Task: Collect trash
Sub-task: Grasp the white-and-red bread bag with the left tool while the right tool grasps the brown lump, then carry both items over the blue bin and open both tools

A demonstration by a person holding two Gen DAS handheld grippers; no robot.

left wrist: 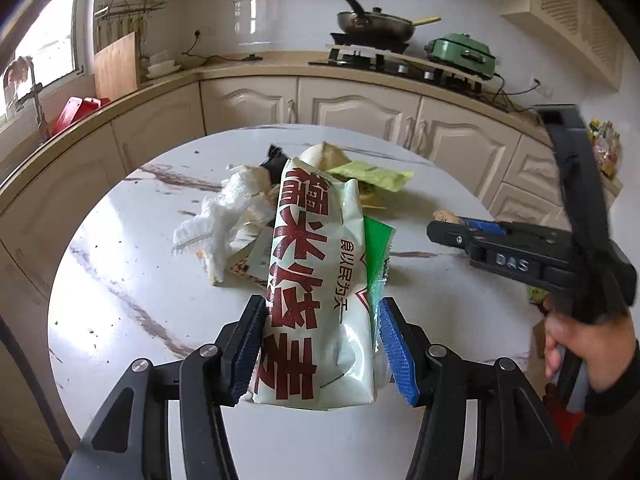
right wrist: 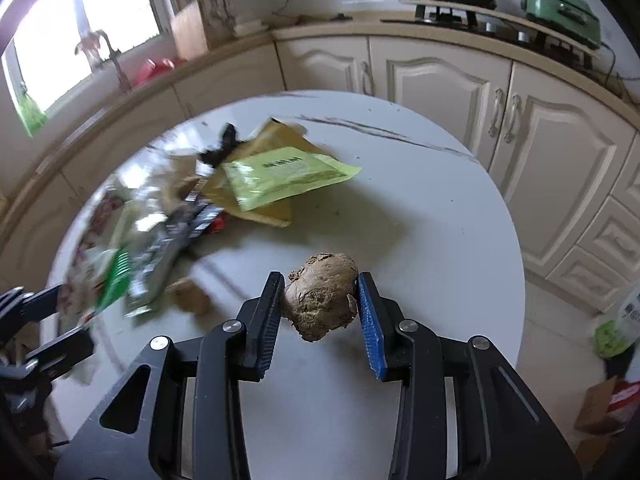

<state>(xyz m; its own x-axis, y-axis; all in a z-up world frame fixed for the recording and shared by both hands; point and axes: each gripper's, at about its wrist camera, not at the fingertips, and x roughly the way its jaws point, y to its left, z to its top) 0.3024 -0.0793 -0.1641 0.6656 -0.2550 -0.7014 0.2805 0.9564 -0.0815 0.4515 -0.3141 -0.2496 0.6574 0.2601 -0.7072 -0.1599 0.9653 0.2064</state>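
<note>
My left gripper (left wrist: 320,308) is shut on a long white food packet with red characters (left wrist: 316,264), lifted above the round white marble table (left wrist: 120,280); a green wrapper (left wrist: 378,256) is pinched along its right side. The right wrist view shows that gripper (right wrist: 72,312) blurred at the left edge with its wrappers. My right gripper (right wrist: 320,280) is shut on a brown knobbly lump (right wrist: 322,300) just over the table (right wrist: 440,240); it also shows from the side as the right gripper (left wrist: 440,228), held by a hand (left wrist: 588,344).
Loose trash lies on the table: crumpled white tissue (left wrist: 216,216), a yellow-green packet (right wrist: 288,176) on a brown envelope (right wrist: 272,136), and a small brown piece (right wrist: 188,296). Cream cabinets, a stove with a pan (left wrist: 376,24) and a green appliance (left wrist: 460,54) ring the room. A cardboard box (right wrist: 608,404) sits on the floor.
</note>
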